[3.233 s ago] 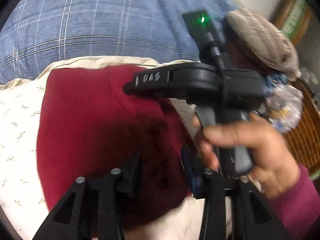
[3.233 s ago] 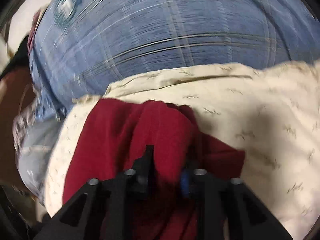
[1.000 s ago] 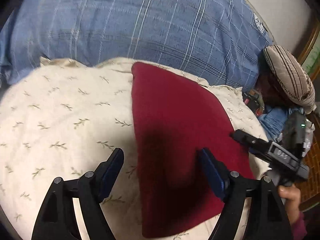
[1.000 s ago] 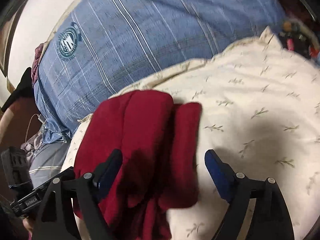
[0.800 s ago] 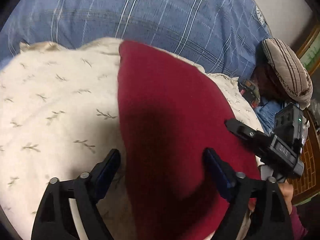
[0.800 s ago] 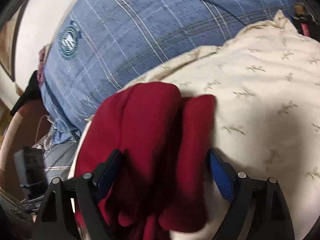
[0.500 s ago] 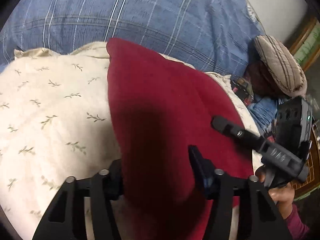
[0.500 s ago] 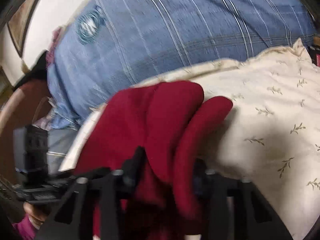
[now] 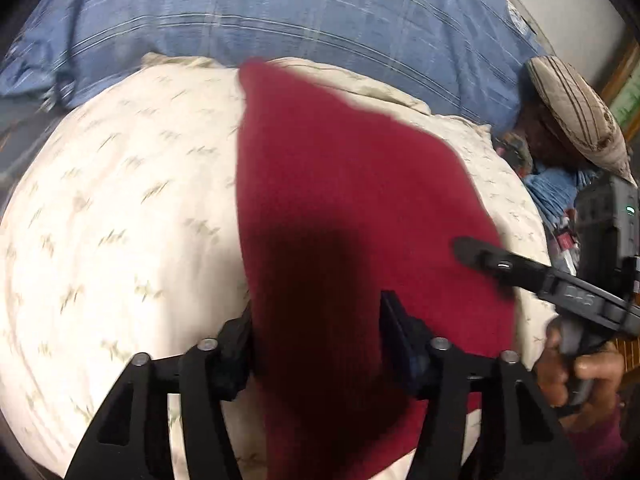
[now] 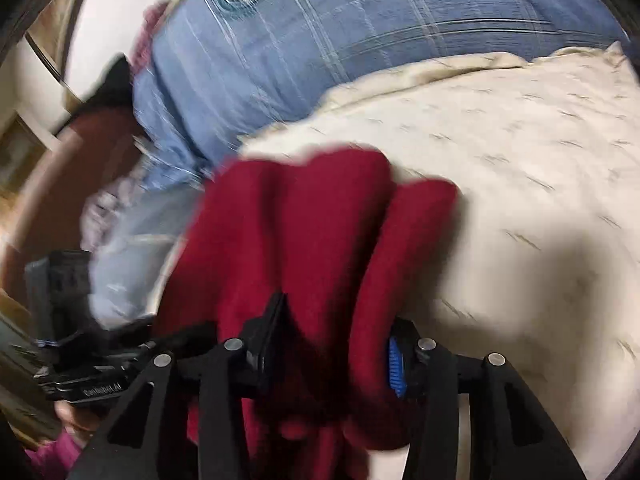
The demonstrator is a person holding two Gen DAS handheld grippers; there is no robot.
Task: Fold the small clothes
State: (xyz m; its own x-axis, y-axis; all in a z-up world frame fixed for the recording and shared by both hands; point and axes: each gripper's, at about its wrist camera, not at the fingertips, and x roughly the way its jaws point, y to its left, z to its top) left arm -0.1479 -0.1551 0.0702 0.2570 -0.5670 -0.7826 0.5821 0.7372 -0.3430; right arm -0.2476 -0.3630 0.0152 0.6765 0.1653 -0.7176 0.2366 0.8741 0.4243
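Note:
A dark red garment (image 9: 340,208) lies folded on a cream leaf-print pillow (image 9: 120,220). My left gripper (image 9: 316,324) has its jaws closed in on the near edge of the garment, with cloth filling the gap. My right gripper (image 10: 336,328) is closed on the bunched folds of the same garment (image 10: 320,220) at its other side. The right gripper also shows in the left wrist view (image 9: 520,272) at the garment's right edge, and the left gripper shows in the right wrist view (image 10: 100,364) at lower left.
A blue plaid cover (image 9: 300,20) lies behind the pillow. A striped beige cap (image 9: 576,116) and cluttered items sit at the right, by a wooden frame. The pillow's cream surface (image 10: 520,160) spreads to the right in the right wrist view.
Both grippers were open around the garment a second ago. Both have since narrowed onto the red cloth. The garment's right side is now bunched up.

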